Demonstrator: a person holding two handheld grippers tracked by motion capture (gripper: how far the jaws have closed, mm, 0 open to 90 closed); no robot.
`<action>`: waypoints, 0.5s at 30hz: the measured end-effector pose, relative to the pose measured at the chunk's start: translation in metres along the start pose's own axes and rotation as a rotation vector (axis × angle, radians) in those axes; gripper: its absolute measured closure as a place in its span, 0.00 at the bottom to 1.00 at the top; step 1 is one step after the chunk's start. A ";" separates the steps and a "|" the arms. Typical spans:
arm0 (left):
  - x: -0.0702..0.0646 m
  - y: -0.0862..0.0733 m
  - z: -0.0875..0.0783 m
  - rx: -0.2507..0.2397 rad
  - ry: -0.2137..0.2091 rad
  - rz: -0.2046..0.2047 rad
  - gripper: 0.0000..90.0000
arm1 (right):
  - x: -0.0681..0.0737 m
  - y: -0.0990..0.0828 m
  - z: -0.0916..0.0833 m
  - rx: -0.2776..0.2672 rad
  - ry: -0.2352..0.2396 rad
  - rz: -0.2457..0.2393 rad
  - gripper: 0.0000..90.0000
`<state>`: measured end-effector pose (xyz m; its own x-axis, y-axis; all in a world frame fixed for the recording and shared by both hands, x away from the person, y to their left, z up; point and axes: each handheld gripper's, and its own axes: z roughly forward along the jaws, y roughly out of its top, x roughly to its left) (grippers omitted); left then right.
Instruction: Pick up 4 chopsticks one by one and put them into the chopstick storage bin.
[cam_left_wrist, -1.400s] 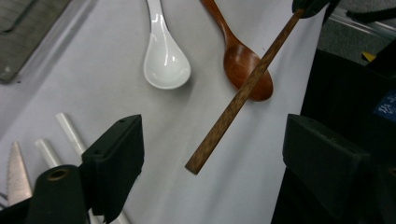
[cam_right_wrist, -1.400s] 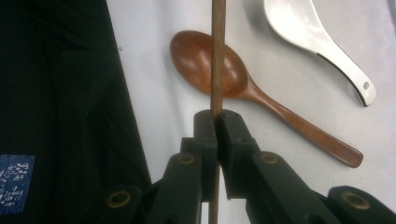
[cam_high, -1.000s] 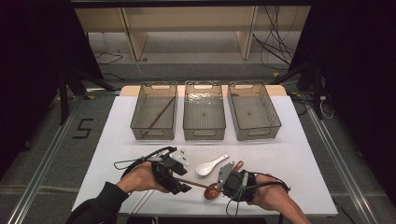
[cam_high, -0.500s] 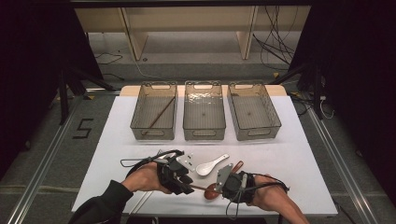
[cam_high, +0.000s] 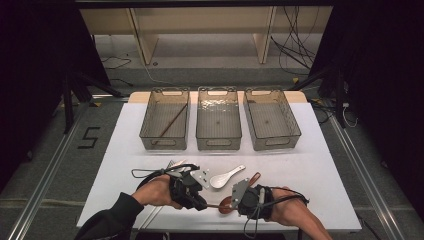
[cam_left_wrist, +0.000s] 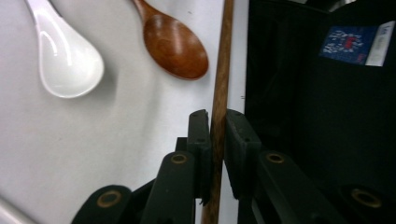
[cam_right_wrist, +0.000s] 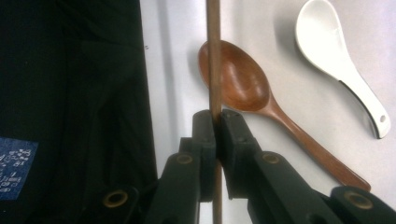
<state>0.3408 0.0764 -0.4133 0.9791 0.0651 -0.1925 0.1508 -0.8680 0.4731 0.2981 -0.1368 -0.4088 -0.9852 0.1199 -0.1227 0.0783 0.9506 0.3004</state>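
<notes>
A thin wooden chopstick (cam_high: 215, 205) hangs level near the table's front edge, held at both ends. My left gripper (cam_high: 202, 202) is shut on it; its jaws have just been closing, and the stick (cam_left_wrist: 219, 88) runs up between the pads. My right gripper (cam_high: 233, 202) is also shut on the chopstick (cam_right_wrist: 214, 56), though its jaws have just eased a trifle wider. A brown wooden spoon (cam_high: 252, 181) and a white ceramic spoon (cam_high: 226, 177) lie on the white table just beyond. Both spoons also show past the jaws: wooden spoon (cam_left_wrist: 175, 44) (cam_right_wrist: 243, 84), white spoon (cam_left_wrist: 65, 51) (cam_right_wrist: 336, 51).
Three clear plastic bins stand in a row at the back: the left bin (cam_high: 150, 131) holds another chopstick (cam_high: 170, 123), then the middle bin (cam_high: 218, 144) and the right bin (cam_high: 295, 130). A metal fork (cam_high: 172, 163) lies beside my left hand. The table edge (cam_high: 200, 229) is close below both grippers.
The left hand has edged a little toward the right gripper and its jaws have come together on the chopstick. The right hand has stayed in place.
</notes>
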 end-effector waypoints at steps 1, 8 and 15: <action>0.000 0.000 0.000 -0.006 -0.005 0.002 0.91 | 0.000 0.000 0.000 -0.003 -0.003 0.001 0.93; 0.001 -0.003 -0.005 -0.029 0.030 -0.018 0.93 | -0.010 -0.008 -0.007 -0.042 -0.048 0.088 0.77; 0.010 -0.009 -0.022 -0.060 0.127 -0.071 0.93 | -0.023 -0.020 -0.026 -0.182 -0.149 0.203 0.55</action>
<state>0.3524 0.0962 -0.4006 0.9745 0.1903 -0.1188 0.2244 -0.8285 0.5131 0.3156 -0.1663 -0.3870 -0.9177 0.3560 -0.1764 0.2295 0.8374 0.4961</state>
